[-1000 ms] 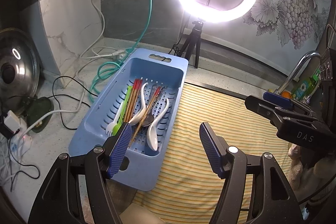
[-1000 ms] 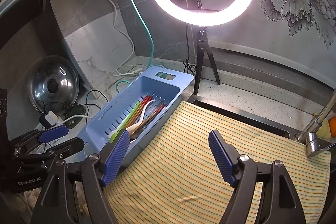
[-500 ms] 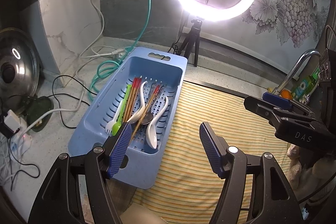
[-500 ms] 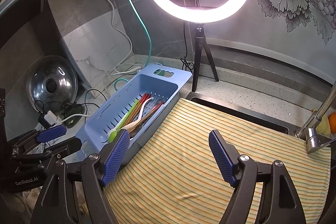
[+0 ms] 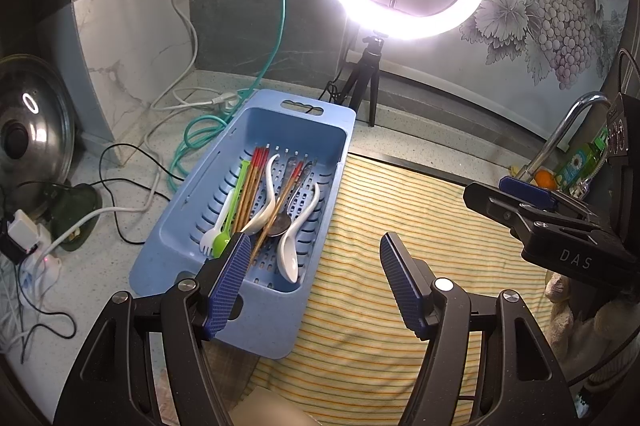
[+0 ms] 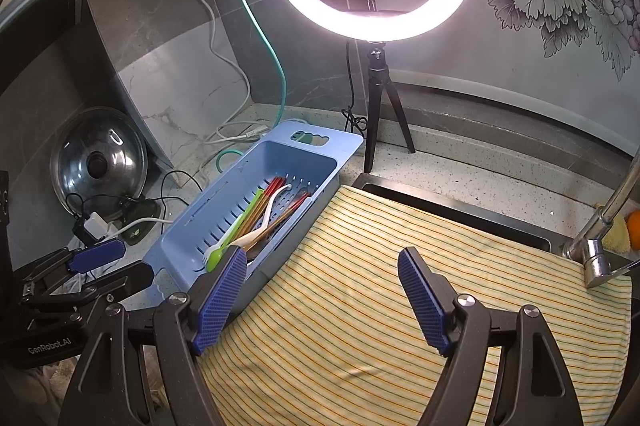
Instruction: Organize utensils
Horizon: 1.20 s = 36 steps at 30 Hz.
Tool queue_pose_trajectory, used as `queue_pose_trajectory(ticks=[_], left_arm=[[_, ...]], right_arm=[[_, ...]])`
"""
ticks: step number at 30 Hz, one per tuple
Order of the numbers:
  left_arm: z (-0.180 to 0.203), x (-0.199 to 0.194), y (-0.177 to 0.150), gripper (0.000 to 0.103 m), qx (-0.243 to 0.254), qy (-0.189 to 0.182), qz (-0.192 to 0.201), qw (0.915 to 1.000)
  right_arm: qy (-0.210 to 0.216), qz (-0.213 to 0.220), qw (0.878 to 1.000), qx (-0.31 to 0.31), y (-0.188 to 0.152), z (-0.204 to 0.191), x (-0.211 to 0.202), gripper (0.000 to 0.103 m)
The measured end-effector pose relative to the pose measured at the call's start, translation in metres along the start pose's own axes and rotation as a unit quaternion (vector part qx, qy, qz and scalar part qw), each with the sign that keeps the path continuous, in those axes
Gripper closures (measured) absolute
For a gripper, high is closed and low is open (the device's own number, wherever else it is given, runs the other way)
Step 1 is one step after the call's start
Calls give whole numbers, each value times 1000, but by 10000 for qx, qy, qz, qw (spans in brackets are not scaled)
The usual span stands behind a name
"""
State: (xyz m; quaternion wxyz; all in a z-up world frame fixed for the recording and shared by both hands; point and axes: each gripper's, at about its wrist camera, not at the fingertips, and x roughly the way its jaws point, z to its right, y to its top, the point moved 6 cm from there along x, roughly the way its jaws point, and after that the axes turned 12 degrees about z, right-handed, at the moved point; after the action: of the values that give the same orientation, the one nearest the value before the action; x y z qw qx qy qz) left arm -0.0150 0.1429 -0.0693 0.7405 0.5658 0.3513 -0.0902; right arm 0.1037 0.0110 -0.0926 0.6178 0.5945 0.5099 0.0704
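Observation:
A blue slotted basket [image 5: 280, 322] [image 6: 188, 246] lies on the counter left of a striped cloth [image 5: 400, 226] [image 6: 380, 286]. It holds white ceramic spoons [image 5: 289, 250], red-tipped wooden chopsticks [image 5: 251, 182] [image 6: 260, 214], a green plastic fork [image 5: 222, 244] [image 6: 216, 256], a white fork [image 5: 208, 242] and a metal spoon [image 5: 280, 224]. My left gripper [image 5: 314, 286] hovers open over the basket's near end and the cloth edge, nothing between its blue pads. My right gripper [image 6: 322, 300] hangs open above the cloth, empty. Each gripper shows at the edge of the other's view.
A lit ring light on a black tripod [image 5: 366, 78] [image 6: 380, 98] stands behind the basket. Cables, a green hose [image 5: 200, 134] and a power strip [image 5: 24, 238] crowd the counter at left beside a steel pot lid [image 5: 28, 130] [image 6: 100, 158]. A faucet [image 5: 568, 130] [image 6: 608, 222] rises at right.

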Motion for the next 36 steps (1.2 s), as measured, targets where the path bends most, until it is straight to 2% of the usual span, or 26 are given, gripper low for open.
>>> queue_pose_trajectory(ticks=[15,18,28,36], left_arm=[[0,4,-2,36,-15,8,-54,10000],[1,5,-2,30,-18,18,-65,10000],[5,6,0,30,71,8,35,10000],[3,14,-2,30,-34,4,-107,9999]], right_arm=[[-11,-62,10000,0,-3,2,3,28],[-17,-86,10000,23,-4,3,4,28],[-37,-130,9999,55,-6,7,9,28],[-47,-174,9998,80,-6,12,12,28]])
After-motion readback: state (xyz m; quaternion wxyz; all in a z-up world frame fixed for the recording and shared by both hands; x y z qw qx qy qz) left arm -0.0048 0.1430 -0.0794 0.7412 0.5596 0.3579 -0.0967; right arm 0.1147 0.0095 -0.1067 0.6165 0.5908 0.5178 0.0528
